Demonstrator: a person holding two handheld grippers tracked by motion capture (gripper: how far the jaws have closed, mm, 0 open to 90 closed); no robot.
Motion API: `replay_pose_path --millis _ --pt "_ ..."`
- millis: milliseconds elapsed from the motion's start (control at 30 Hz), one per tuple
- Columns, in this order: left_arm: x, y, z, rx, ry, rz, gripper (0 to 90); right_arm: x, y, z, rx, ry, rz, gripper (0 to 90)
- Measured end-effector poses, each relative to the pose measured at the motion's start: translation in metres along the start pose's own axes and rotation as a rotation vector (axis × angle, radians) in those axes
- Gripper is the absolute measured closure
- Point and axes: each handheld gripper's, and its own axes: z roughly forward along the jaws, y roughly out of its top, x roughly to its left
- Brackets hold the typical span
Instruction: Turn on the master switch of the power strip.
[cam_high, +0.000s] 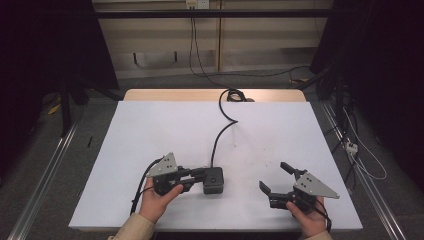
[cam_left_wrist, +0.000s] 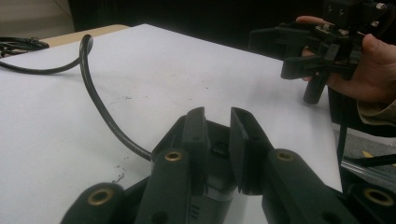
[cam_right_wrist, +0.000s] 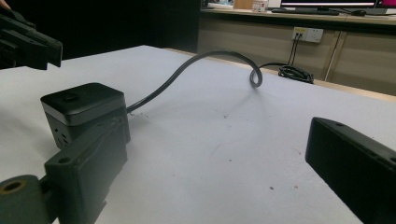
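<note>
- Left gripper (cam_high: 204, 176): jaws narrowed around the black cube-shaped box (cam_high: 213, 180), one on either side of it; contact cannot be told
- Black cable (cam_high: 218, 136): runs from the box away across the white table (cam_high: 150, 130)
- Right gripper (cam_high: 276, 179): jaws spread wide, nothing between them, well apart from the box

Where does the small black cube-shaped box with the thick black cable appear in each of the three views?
High view: the black cube-shaped box sits low centre, at the left gripper tips.
Left gripper view: bottom centre, behind the jaws.
Right gripper view: left of centre.
Shared landmark: its thick black cable curving toward the table's far edge.
</note>
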Motion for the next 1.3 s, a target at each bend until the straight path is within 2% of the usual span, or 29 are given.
replay_pose_path --millis 333,533,833,1300 --pt "0.0 0.0 0.005 0.023 -0.027 -0.023 84.5 0.0 0.0 0.0 0.0 0.0 0.0 4.8" --pt "0.0 0.001 0.007 0.027 -0.028 -0.029 86.5 0.0 0.0 0.0 -0.002 0.001 -0.003 4.8" --pt "-0.002 0.004 0.01 0.038 -0.04 -0.019 87.6 0.0 0.0 0.0 -0.003 0.002 -0.007 4.8" --pt "-0.001 0.004 0.015 0.057 -0.032 -0.015 88.7 0.0 0.001 0.0 -0.005 0.004 -0.011 4.8"
